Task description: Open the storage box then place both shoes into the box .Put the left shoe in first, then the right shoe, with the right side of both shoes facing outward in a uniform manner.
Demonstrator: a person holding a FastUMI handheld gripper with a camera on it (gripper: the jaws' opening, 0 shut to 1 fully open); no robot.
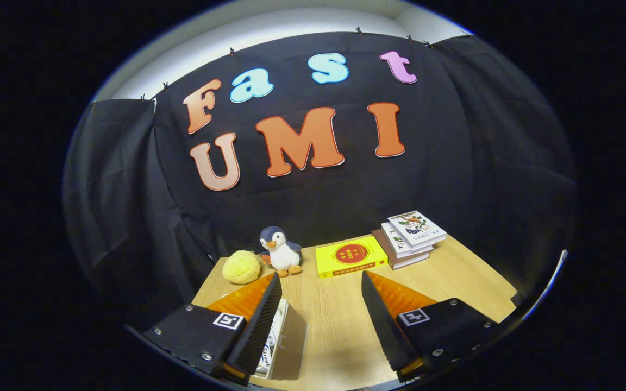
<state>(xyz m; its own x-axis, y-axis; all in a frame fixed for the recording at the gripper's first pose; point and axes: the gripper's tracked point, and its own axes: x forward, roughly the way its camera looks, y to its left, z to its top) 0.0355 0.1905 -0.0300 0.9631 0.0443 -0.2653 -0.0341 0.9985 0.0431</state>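
Observation:
My gripper (pixel 321 285) is held above the wooden table (pixel 454 277), open, with only bare tabletop between its two black ribbed fingers (pixel 261 323). Below and partly behind the left finger lies the storage box (pixel 287 342), a pale translucent box. Something white with dark print shows at its near side, by the left finger, and I cannot tell what it is. The left finger and gripper body hide most of the box. Whether the box is open or closed is unclear.
At the back of the table stand a yellow fluffy ball (pixel 242 267), a plush penguin (pixel 281 251), a yellow book (pixel 351 256) lying flat and a stack of books (pixel 408 238) to the right. Black cloth walls close the booth behind and at both sides.

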